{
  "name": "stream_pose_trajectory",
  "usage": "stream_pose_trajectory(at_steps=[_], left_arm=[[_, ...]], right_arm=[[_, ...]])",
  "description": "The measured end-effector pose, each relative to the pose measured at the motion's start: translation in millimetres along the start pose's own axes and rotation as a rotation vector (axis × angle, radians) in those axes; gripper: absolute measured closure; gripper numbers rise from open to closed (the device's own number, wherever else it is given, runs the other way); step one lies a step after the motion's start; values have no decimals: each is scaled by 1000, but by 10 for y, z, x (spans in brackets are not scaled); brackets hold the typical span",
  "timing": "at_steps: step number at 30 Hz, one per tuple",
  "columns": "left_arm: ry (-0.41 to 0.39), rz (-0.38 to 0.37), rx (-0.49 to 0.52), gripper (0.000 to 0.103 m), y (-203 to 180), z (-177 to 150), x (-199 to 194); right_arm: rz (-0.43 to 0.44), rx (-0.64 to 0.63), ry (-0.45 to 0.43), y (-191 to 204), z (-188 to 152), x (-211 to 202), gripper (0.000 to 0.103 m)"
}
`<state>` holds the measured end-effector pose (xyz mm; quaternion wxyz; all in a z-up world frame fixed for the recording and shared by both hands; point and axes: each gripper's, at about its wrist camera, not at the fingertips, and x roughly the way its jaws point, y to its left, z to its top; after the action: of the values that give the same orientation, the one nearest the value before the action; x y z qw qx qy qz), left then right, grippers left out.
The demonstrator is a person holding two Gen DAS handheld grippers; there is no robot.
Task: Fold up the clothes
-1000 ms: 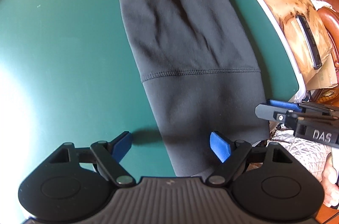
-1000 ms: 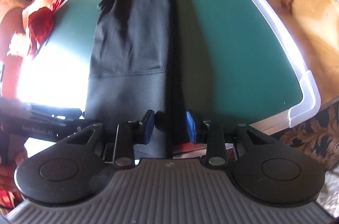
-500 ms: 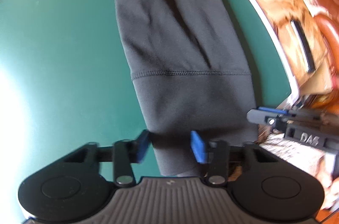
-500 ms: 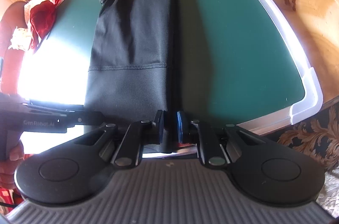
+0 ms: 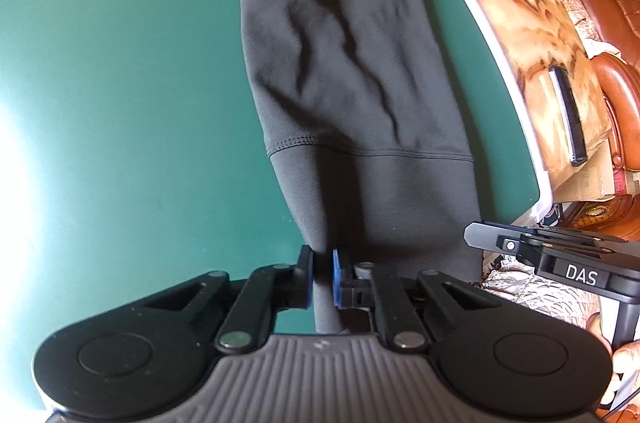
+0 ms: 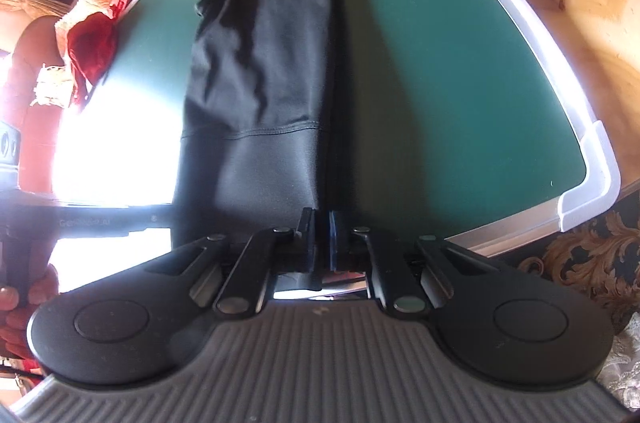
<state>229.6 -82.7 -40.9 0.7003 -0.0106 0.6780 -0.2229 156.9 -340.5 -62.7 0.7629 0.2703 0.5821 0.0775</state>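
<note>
Pinching black garment (image 5: 360,95): left gripper (image 5: 322,277), right gripper (image 6: 322,241); phone (image 5: 568,119) left-view only.

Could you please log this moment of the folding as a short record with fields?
garment: black leggings, lying lengthwise on the green mat
left gripper: fingers shut on the near left corner of the waistband
right gripper: fingers shut on the near right edge of the waistband
wrinkles: diagonal creases above the waistband seam
off the mat: dark phone on the wooden tabletop
</note>
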Motion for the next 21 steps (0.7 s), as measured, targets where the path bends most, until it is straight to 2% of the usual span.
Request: stream_pose_trajectory(at_steps=[10,18,20,21], left_arm=[[-23,-25,-5,96,-60,50,-399],[-112,-18,-1,96,-77,515,-696],[-133,-18,-6,96,-98,671,-714],[-141,-19,-10,96,-118,766,-688]], right_arm=[[73,10,3,106,229,-158,94],[152,32,-60,230,755,-382,95],[156,19,-73,263,912,-413,101],[160,15,-76,270,990,-426,101]])
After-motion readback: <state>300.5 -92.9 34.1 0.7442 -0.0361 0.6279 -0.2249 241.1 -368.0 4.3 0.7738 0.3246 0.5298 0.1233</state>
